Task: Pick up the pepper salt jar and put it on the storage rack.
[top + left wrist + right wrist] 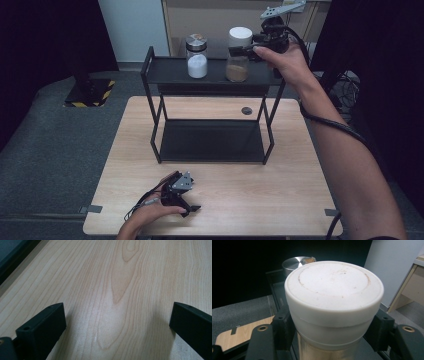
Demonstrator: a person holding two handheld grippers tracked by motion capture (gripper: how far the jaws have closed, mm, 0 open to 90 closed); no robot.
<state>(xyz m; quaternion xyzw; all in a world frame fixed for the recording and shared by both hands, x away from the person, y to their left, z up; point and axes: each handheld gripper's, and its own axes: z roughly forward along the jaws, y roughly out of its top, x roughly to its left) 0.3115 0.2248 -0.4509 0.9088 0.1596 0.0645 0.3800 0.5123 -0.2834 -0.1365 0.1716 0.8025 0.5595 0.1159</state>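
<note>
White-capped jar pinched on top shelf

White round plastic cap [334, 293] sits on a clear glass jar [237, 62] with brown powder in the bottom. Jar stands upright on the upper tier of a black metal two-tier rack [165, 70], toward its right end. Right gripper [248, 49] comes in from the right side, jaws clamped on the jar just under and against the cap; right gripper view shows a black jaw pressed to each side of the cap. Person's right hand [285, 60] holds that gripper at shelf height, black cable trailing down along the forearm.

Second clear glass jar with a silver metal lid [197, 56], white powder inside, stands upright on the same tier, left of the held jar, near but apart. Lower tier of the rack is bare black sheet.

Rack stands on a light wood-grain table [290, 200], toward the far edge. Left gripper [190, 207] rests low at the near left of the table, held by the left hand [150, 212]; jaws spread wide, bare wood between them in the left gripper view. Well apart from the rack.
</note>
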